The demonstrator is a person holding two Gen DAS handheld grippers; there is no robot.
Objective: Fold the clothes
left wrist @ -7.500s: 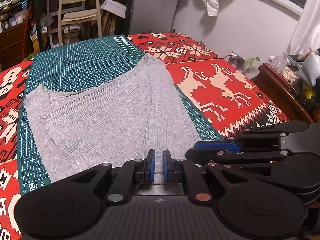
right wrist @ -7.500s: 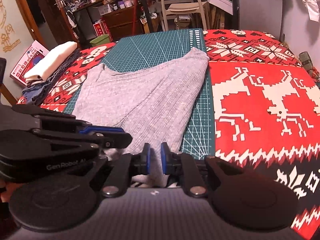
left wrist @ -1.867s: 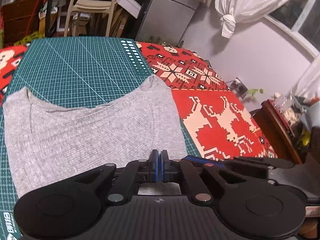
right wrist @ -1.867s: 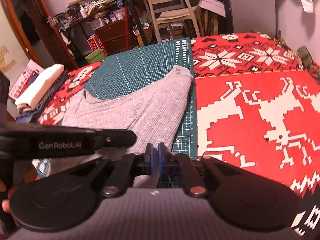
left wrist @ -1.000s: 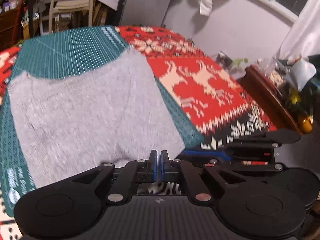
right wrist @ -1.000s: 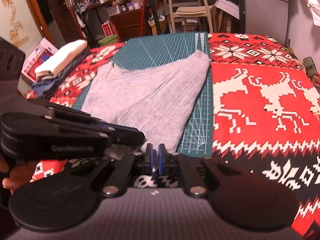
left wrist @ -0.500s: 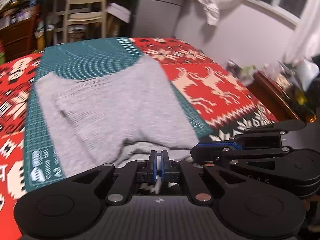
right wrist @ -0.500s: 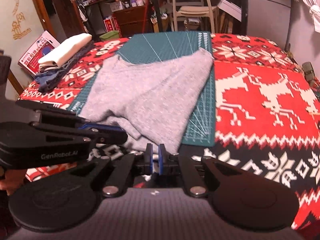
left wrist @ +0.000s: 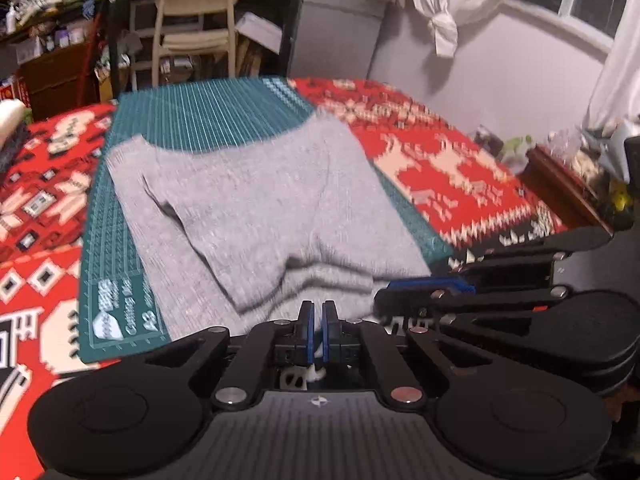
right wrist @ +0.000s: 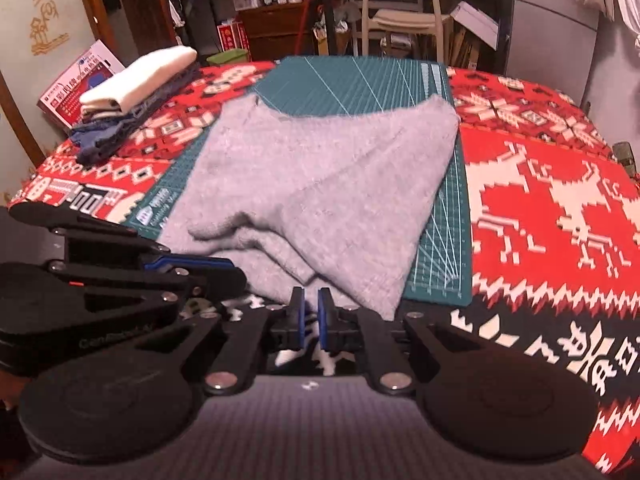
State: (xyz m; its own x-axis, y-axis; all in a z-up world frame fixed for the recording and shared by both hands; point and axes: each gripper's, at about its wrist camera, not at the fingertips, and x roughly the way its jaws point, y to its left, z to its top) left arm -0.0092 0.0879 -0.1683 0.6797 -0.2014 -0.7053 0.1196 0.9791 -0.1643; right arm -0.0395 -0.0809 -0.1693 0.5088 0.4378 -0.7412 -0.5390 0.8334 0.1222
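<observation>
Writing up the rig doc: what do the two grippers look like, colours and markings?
Both alike: the left gripper and right gripper are matte black linkage arms with silver rivets, round black discs at the base and blue pads lining the fingers. Faint "GenRobot" lettering on the side; no cables or sleeves visible.

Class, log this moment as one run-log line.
left gripper: slightly open | right gripper: slightly open | grey sweater: rumpled on cutting mat

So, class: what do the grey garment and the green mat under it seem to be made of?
Grey garment: soft ribbed knit, probably cotton or wool blend; it drapes, rumples and looks matte.
Green mat: probably vinyl or rubber cutting mat; flat, smooth, with printed white grid lines.
</observation>
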